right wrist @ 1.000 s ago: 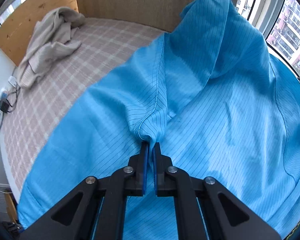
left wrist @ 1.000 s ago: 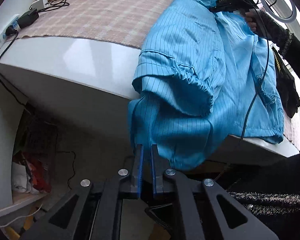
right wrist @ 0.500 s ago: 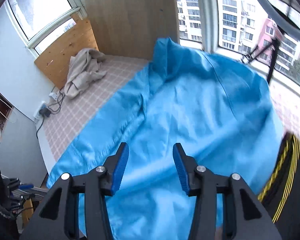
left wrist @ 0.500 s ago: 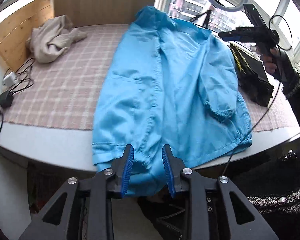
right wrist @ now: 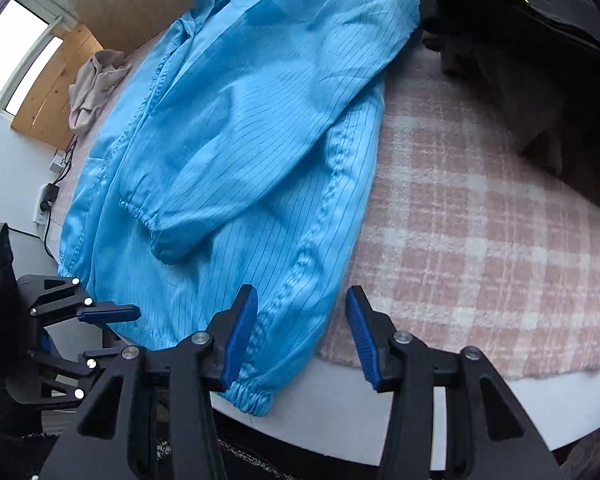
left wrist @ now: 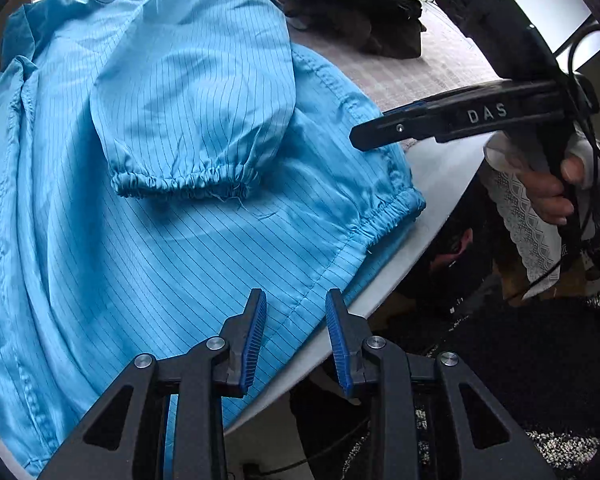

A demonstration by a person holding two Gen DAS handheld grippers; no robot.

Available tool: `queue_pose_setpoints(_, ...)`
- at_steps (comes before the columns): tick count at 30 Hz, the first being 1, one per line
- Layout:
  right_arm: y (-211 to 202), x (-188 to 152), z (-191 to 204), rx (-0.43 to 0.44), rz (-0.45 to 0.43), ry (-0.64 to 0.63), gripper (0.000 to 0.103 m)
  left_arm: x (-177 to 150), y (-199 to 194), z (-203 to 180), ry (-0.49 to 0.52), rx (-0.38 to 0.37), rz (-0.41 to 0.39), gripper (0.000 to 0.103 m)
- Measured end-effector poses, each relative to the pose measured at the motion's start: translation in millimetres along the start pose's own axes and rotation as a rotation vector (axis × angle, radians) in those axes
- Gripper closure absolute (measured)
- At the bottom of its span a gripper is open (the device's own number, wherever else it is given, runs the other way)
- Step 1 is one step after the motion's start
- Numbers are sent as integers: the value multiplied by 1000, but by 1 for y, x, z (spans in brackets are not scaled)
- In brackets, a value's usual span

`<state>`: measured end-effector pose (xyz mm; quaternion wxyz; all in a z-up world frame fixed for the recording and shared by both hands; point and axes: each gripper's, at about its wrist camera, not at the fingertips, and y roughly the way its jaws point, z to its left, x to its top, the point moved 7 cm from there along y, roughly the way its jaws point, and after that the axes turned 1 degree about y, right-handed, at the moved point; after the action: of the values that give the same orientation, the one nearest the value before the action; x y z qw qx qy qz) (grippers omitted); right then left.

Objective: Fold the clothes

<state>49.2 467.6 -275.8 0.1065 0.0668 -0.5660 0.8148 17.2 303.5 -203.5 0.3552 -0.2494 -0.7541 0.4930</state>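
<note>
A blue pinstriped jacket [left wrist: 148, 208] lies spread flat on the bed, its hem at the white bed edge. One sleeve [left wrist: 196, 96] is folded over the body, cuff gathered. My left gripper [left wrist: 296, 308] is open and empty just above the hem. The right gripper [left wrist: 404, 128] shows at right in a hand. In the right wrist view the jacket [right wrist: 236, 152] fills the left, sleeve [right wrist: 260, 128] across it. My right gripper [right wrist: 302, 308] is open and empty over the jacket's right side seam near the hem corner. The left gripper [right wrist: 108, 332] is open at lower left.
A pink plaid blanket [right wrist: 480, 248] covers the bed. A black garment [right wrist: 532, 40] with yellow stripes lies at the right. A beige garment [right wrist: 96, 80] lies by the wooden headboard. A charger and cables [right wrist: 52, 192] sit at the far left. The white bed edge [left wrist: 432, 184] runs below the hem.
Both grippers opened and let go of the jacket, which now lies flat on the bed. Both have since dropped close to the hem at the bed's front edge.
</note>
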Motion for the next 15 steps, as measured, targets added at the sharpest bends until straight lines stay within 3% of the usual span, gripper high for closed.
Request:
queue_pose_setpoints(1, 1, -3, 5, -25, 4, -34, 66, 0, -3, -1, 10, -1, -9, 75)
queue_pose_setpoints(3, 4, -9, 15, -78, 13, -107, 101, 1, -16, -1, 26, 10, -41, 75)
queue_pose_setpoints(4, 5, -11, 20, -104, 18, -144, 101, 2, -25, 1, 24, 18, -65, 75)
queue_pose_setpoints(8, -21, -28, -21, -224, -5, -23, 101, 17, -43, 25, -83, 8, -144, 69)
queue_pose_setpoints(12, -38, -24, -39, -154, -9, 132, 84, 44, -28, 39, -176, -17, -160, 65)
queue_pose_setpoints(15, -71, -2, -36, -172, -91, 81, 80, 64, -14, 48, -245, -31, -167, 55)
